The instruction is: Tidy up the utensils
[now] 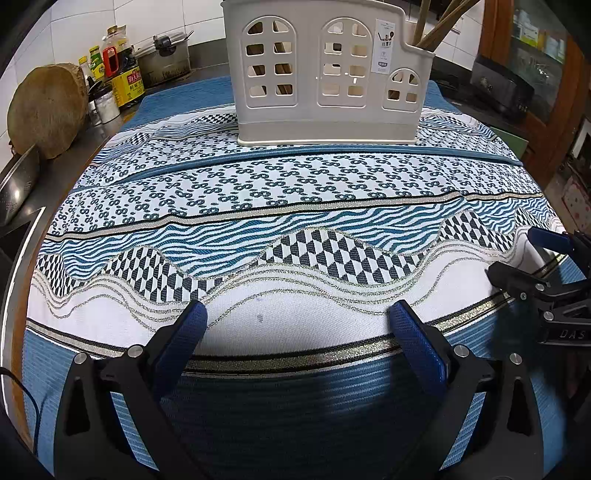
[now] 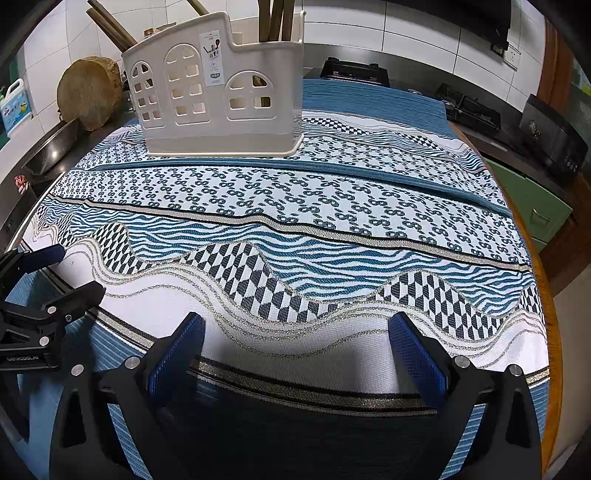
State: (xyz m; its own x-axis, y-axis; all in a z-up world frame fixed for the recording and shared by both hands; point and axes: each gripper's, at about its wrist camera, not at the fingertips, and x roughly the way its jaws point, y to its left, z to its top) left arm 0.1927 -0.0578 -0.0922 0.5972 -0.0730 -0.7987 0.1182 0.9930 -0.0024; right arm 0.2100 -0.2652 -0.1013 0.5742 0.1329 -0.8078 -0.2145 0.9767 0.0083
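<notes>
your left tool (image 1: 297, 314) sits wide apart over the near white band of the cloth (image 1: 295, 206), nothing between its blue pads (image 1: 417, 339). your right tool (image 2: 295, 326) is spread just as wide and empty, low over the same cloth on the worktop. each tool shows at the edge of the other's view, so they sit side by side, near each other. the caddy (image 1: 325, 81) stands upright at the far side of the cloth, well apart from both tools. chopsticks (image 2: 275, 18) stick up from its low end compartment, and more lean out of the taller part (image 2: 110, 26). a round wooden board (image 1: 46, 110) and bottles (image 1: 118, 66) stand behind on the left.
</notes>
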